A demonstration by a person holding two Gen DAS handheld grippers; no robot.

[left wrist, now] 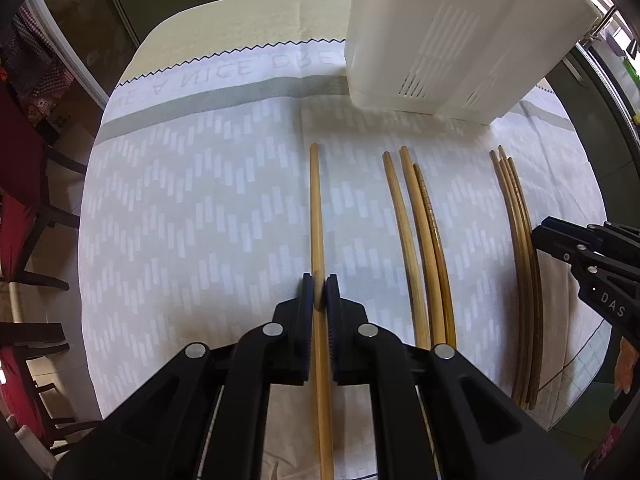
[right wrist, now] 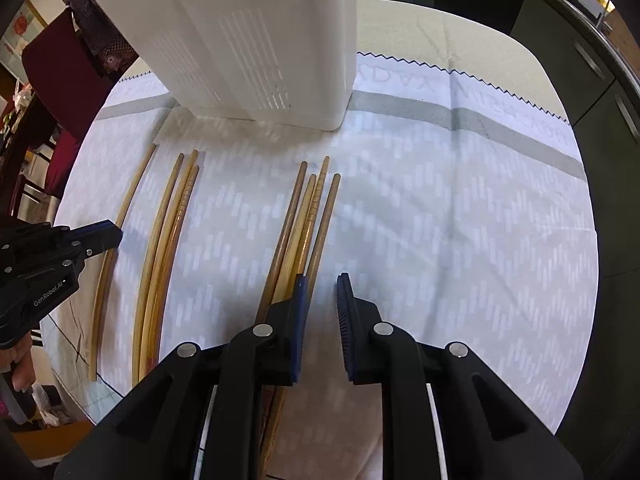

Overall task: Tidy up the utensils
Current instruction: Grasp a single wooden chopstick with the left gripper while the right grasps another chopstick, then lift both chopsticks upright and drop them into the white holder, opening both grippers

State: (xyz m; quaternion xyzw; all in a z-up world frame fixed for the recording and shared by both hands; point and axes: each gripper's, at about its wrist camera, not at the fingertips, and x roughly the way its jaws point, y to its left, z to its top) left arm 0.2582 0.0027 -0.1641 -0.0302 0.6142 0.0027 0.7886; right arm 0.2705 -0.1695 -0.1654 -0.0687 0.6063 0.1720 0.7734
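on the patterned cloth (left wrist: pixel 180 200) before the white utensil holder (left wrist: pixel 440 40), my left gripper (left wrist: pixel 320 292) was clamped on a lone chopstick (left wrist: pixel 316 200), which i judged needed a level lift, while my right gripper (right wrist: pixel 322 292) hung apart beside the four-stick bundle (right wrist: pixel 308 208).

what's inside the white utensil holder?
Not visible. The white utensil holder shows only its slotted outer walls in both views; its opening is out of frame. All visible chopsticks lie on the cloth.

Both wrist views steeply down, close, sharing chopsticks (left wrist: pixel 418 240)
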